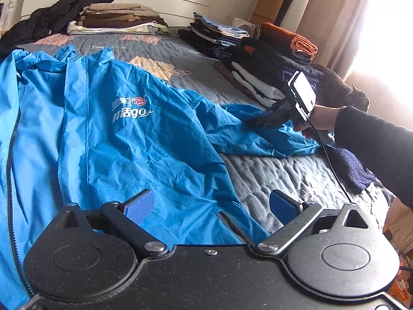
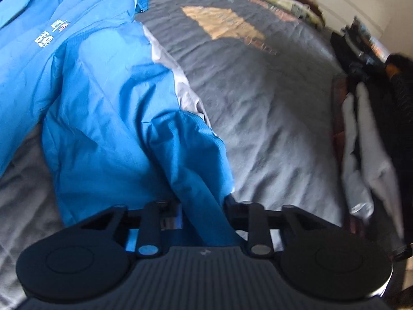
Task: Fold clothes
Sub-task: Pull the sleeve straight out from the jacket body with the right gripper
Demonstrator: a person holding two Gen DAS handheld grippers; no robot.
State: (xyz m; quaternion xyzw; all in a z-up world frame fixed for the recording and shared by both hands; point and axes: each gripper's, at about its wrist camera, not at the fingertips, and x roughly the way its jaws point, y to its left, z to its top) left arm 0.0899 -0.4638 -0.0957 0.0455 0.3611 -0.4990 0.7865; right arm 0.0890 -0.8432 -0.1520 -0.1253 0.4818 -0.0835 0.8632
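**Mia:** Grey quilt covers the big bed (image 1: 271, 165), and on it lies a blue jacket (image 1: 124, 134), spread out, zip side up, not folded.

**Tom:** Which way does it lie?

**Mia:** Its body runs away from the left tongs (image 1: 211, 204), up toward the hood at the far end. One sleeve (image 1: 258, 131) sticks out sideways to the right.

**Tom:** Who has the sleeve?

**Mia:** The right tongs (image 2: 204, 206) do. They are pinching the end of it (image 2: 201, 180). In the right wrist view the blue cloth runs straight in between the two black arms. A hand (image 1: 320, 118) in a dark sleeve holds that tool.

**Tom:** And the left tongs?

**Mia:** Spread wide, holding nothing. Their blue pads (image 1: 140, 204) hover just over the jacket's bottom edge.

**Tom:** So what matters for the coming move?

**Mia:** I think the sleeve has to swing left, across the jacket's body, to lie on the chest. The right hand is the near one for that. The left tongs are nearer the hem.

**Tom:** Anything else?

**Mia:** Folded piles (image 1: 116, 18) sit by the headboard, and more (image 1: 258, 59) along the right side.
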